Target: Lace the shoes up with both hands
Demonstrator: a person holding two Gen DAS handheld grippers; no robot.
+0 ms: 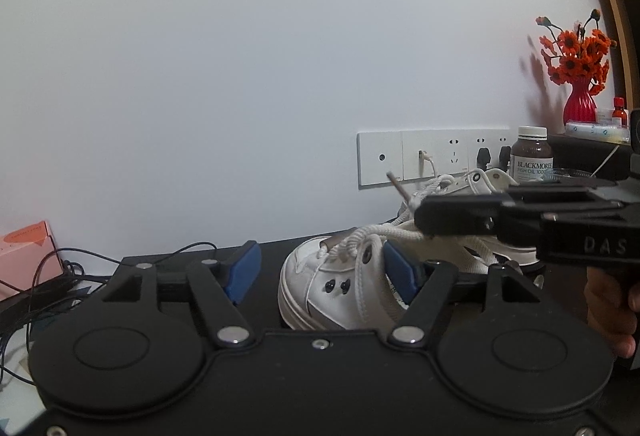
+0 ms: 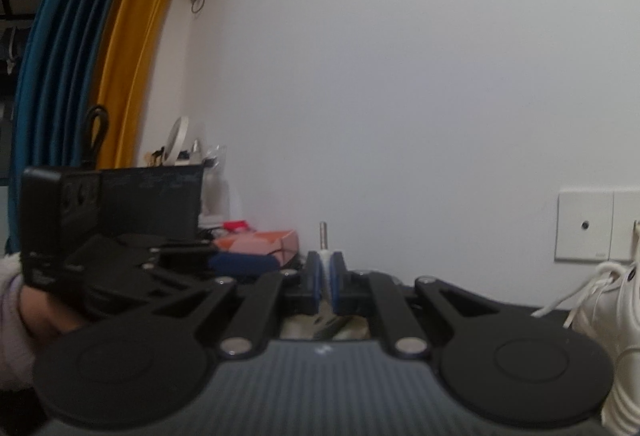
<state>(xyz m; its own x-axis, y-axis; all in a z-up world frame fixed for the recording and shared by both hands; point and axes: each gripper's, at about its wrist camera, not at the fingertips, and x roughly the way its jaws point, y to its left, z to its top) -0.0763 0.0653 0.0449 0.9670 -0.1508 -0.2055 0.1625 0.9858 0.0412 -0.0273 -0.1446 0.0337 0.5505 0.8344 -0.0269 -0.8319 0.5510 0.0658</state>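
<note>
A white sneaker (image 1: 332, 292) lies on the dark table, toe towards me, its white lace (image 1: 360, 236) looped loosely over the tongue. My left gripper (image 1: 320, 272) is open, the blue pads (image 1: 240, 272) standing apart with the shoe's toe beyond them and nothing pinched. From the right comes my right gripper (image 1: 418, 214), above the shoe, with a metal lace tip (image 1: 396, 184) sticking out of it. In the right wrist view the right gripper (image 2: 327, 278) is shut on the white lace end, whose tip (image 2: 322, 232) points up. A second white sneaker (image 1: 476, 182) lies behind.
A fish oil bottle (image 1: 531, 154), a red vase of orange flowers (image 1: 580, 104) and wall sockets (image 1: 432, 156) stand at the back right. A pink tissue box (image 1: 26, 256) and black cables (image 1: 60, 276) lie at the left. A hand (image 1: 612, 300) holds the right gripper's handle.
</note>
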